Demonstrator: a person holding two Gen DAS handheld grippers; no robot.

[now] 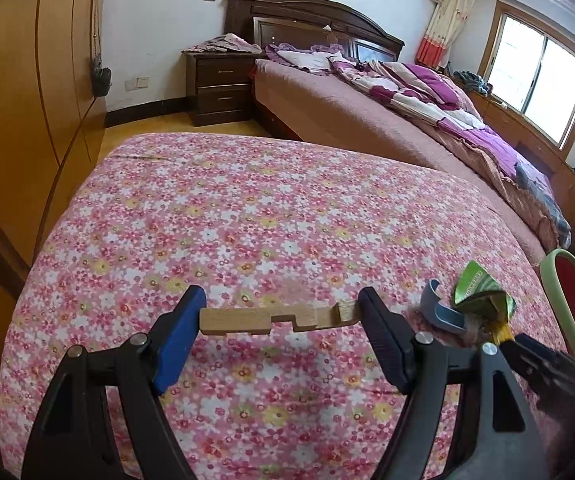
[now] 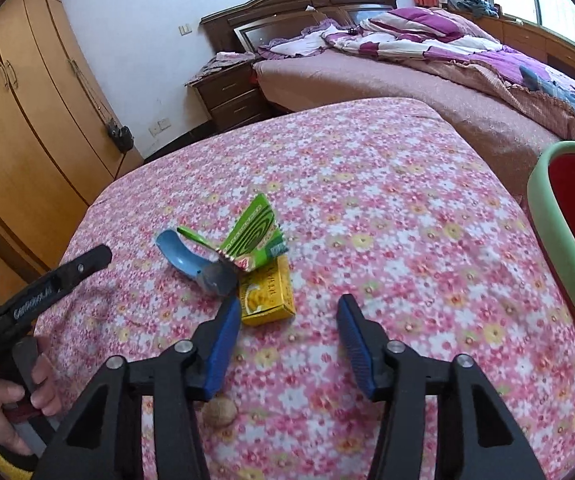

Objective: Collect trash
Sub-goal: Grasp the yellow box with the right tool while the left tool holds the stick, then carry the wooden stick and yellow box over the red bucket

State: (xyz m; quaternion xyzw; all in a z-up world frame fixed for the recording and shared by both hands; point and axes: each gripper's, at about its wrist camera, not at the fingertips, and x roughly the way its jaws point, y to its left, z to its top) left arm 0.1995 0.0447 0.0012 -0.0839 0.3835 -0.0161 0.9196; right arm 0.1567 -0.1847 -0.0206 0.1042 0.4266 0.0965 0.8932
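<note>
Trash sits in a small heap on the flowered worktop (image 2: 367,184): a green wrapper (image 2: 253,236), a yellow box (image 2: 267,296) just under it, and a blue curved piece (image 2: 179,254) touching the wrapper's left side. Left claw (image 1: 281,322) is pinching a notched wooden block (image 1: 275,320) endwise between its pads, above the cloth. Right claw (image 2: 289,344) is spread with nothing in it, its left finger beside the box, and a round brownish lump (image 2: 219,412), possibly a nut, lies below it.
</note>
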